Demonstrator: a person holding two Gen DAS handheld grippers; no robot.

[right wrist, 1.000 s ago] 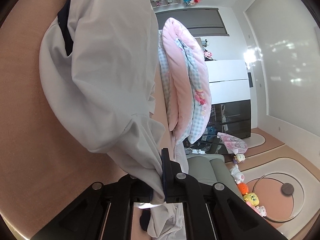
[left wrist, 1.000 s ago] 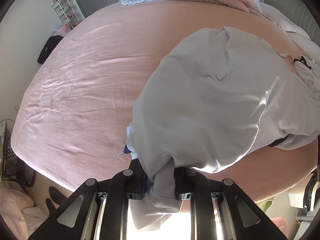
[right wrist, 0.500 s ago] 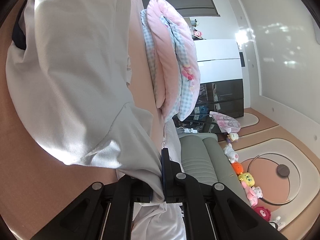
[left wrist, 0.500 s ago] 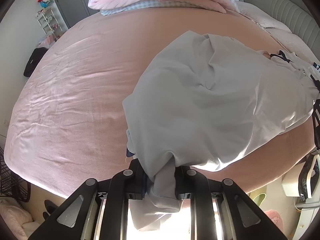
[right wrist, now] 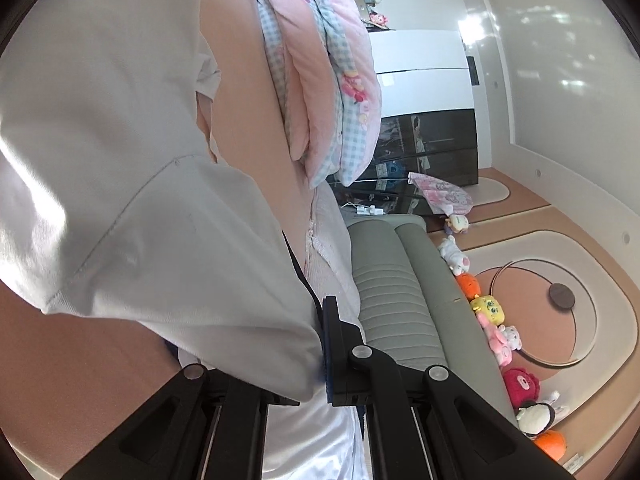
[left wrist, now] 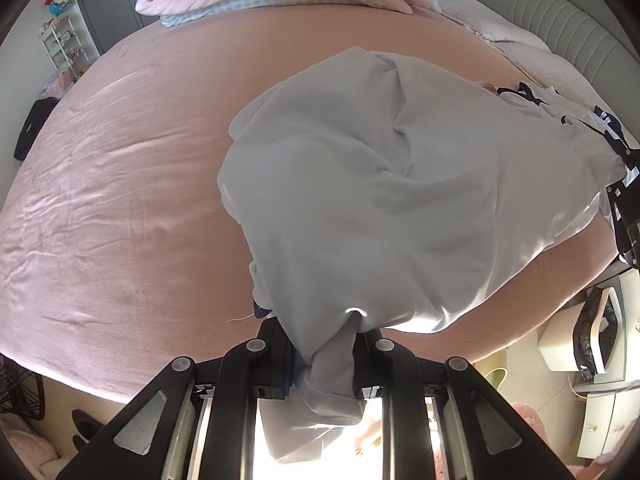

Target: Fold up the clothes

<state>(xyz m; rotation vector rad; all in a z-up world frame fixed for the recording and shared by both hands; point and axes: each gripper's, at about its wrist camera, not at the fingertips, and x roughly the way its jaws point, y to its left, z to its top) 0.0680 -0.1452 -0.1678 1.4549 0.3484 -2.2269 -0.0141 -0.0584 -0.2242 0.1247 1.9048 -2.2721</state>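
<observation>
White garment (left wrist: 400,200) bunched in left gripper (left wrist: 324,354); right gripper (right wrist: 320,360) pinched its edge; cloth hid both fingertips

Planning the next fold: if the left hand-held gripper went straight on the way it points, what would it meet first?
Most likely the white garment that the left hand-held gripper already clamps, draped just ahead, then the pink bed sheet beneath; depth is unclear.
</observation>
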